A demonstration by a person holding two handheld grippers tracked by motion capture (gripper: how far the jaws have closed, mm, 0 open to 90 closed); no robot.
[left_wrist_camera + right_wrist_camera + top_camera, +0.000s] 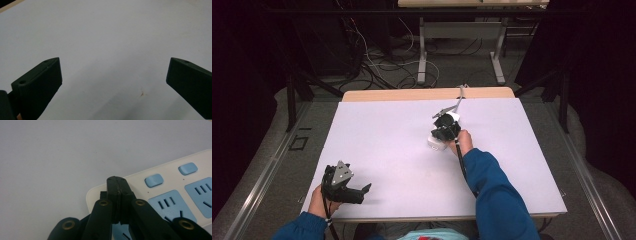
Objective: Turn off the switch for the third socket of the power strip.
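Right gripper: jaws pressed together, nothing between, tips over end of white power strip with blue sockets and buttons. Strip lies right of table centre, well clear of all edges; contact with strip perhaps, view unclear. Left gripper: jaws spread wide, empty, near left corner, just inside near edge. White table: broad bare surface between grippers.

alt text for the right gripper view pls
The right gripper, its two black jaws shut flat together, hangs over the end of a white power strip with blue sockets and blue switch buttons, which lies on a pale table.
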